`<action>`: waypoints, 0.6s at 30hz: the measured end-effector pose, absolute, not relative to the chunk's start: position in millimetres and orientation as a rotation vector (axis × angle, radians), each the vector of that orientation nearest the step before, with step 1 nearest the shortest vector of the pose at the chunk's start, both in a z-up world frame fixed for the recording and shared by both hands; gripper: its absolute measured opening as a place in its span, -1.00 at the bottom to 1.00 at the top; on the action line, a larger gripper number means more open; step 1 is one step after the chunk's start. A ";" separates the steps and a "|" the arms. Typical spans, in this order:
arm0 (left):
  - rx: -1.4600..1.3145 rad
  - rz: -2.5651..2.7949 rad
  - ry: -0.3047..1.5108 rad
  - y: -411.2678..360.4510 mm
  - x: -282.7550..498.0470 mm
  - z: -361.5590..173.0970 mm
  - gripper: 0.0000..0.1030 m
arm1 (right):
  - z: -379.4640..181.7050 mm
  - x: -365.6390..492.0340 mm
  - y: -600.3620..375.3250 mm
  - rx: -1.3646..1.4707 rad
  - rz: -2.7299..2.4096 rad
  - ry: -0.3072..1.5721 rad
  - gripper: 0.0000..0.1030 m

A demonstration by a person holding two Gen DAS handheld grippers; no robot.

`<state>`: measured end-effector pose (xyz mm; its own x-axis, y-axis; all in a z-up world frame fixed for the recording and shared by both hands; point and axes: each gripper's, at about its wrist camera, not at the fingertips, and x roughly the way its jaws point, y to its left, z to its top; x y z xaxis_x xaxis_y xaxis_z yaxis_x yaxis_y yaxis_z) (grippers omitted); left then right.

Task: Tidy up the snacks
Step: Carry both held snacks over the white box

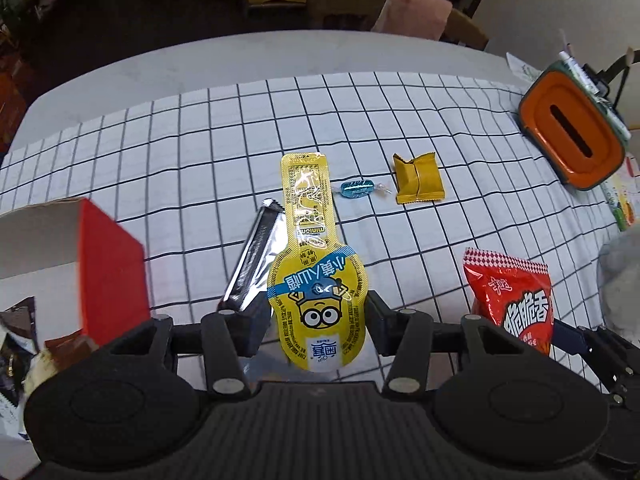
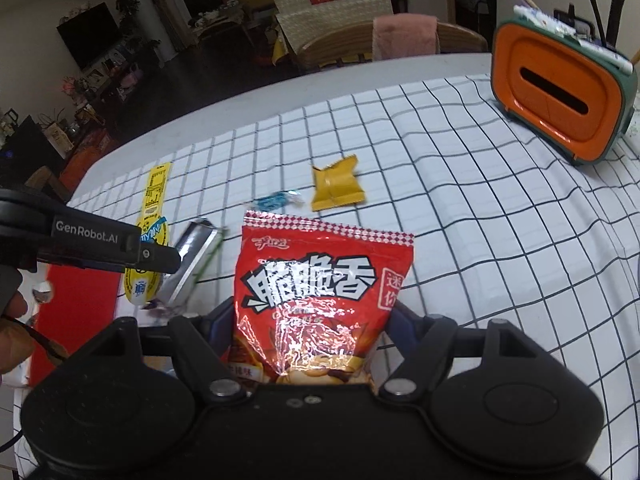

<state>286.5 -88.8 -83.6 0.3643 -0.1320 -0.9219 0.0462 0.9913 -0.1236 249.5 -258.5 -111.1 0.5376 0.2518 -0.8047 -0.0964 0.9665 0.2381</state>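
Observation:
My left gripper point(image 1: 318, 320) is shut on a long yellow Minions snack pouch point(image 1: 312, 248), held above the checked cloth; it also shows in the right wrist view point(image 2: 150, 236). A silver wrapped bar point(image 1: 250, 258) lies just left of the pouch. My right gripper point(image 2: 310, 320) is shut on a red snack bag point(image 2: 320, 292), which also shows at the right of the left wrist view point(image 1: 514, 300). A blue wrapped candy point(image 1: 357, 188) and a small yellow packet point(image 1: 418, 180) lie on the cloth farther out.
A red and white box point(image 1: 96, 264) stands at the left with several snacks beside it. An orange and green tissue box point(image 2: 560, 88) stands at the far right. The checked cloth point(image 1: 200, 152) covers a white table with chairs beyond it.

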 end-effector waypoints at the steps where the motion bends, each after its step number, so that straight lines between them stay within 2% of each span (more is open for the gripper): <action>1: -0.083 -0.119 1.187 -84.5 281.4 -79.7 -0.03 | -106.2 245.2 -253.7 0.167 0.212 0.975 0.46; 18: -0.129 -0.109 1.084 35.9 199.9 -29.0 -0.03 | -40.7 183.0 -144.2 0.046 0.294 0.881 0.46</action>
<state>199.9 35.9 -29.0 0.4636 -0.1517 -0.8729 0.0256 0.9871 -0.1580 183.0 -144.2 -40.7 0.5986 0.2724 -0.7533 -0.2346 0.9588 0.1603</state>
